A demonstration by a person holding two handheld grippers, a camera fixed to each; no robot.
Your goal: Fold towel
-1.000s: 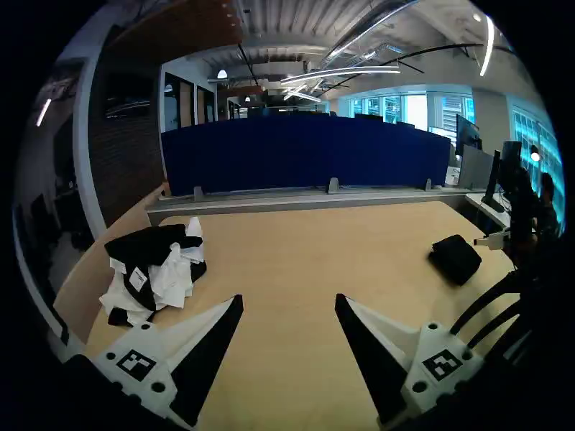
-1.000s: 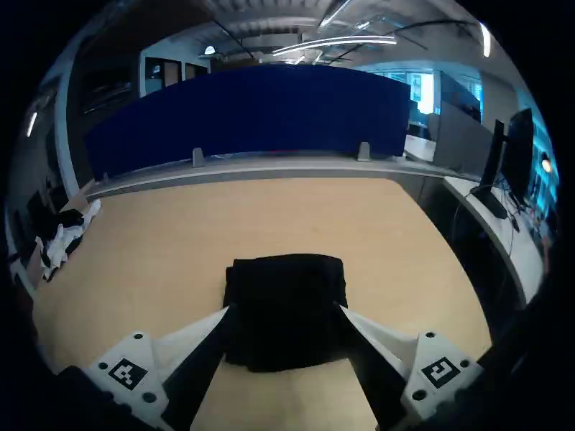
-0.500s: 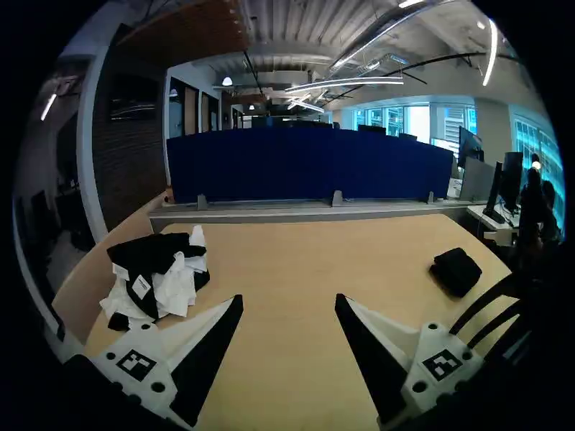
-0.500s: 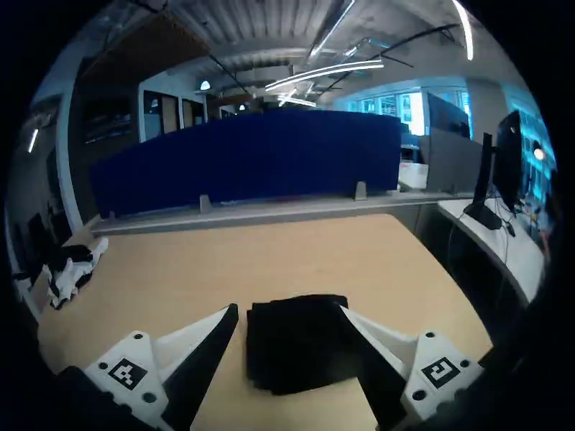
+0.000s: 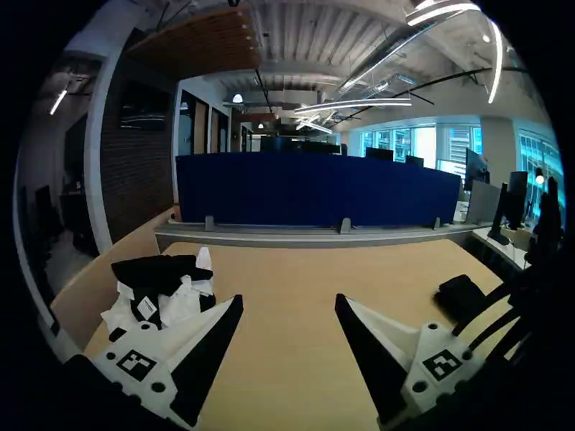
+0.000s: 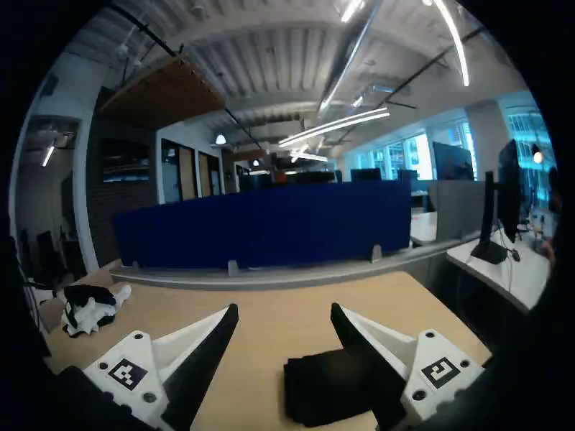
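A folded black towel (image 6: 327,386) lies flat on the wooden table (image 6: 273,327), low in the right gripper view, just under and beside the right finger of my right gripper (image 6: 284,323). That gripper is open and holds nothing. The same folded black towel (image 5: 461,296) sits at the table's right side in the left gripper view. My left gripper (image 5: 289,309) hangs open above the bare table (image 5: 302,273), with nothing between its fingers. A heap of black and white cloths (image 5: 162,291) rests to its left; the heap (image 6: 90,309) is far left in the right gripper view.
A blue partition (image 5: 316,190) on a grey rail closes off the table's far edge. Black chair parts (image 5: 503,316) stand at the right edge of the left gripper view. A side desk with a monitor (image 6: 503,208) lies to the right.
My right gripper has let go of the folded black towel, lifted and tilted up; the towel stays on the table. The left gripper has tilted upward slightly and remains open.
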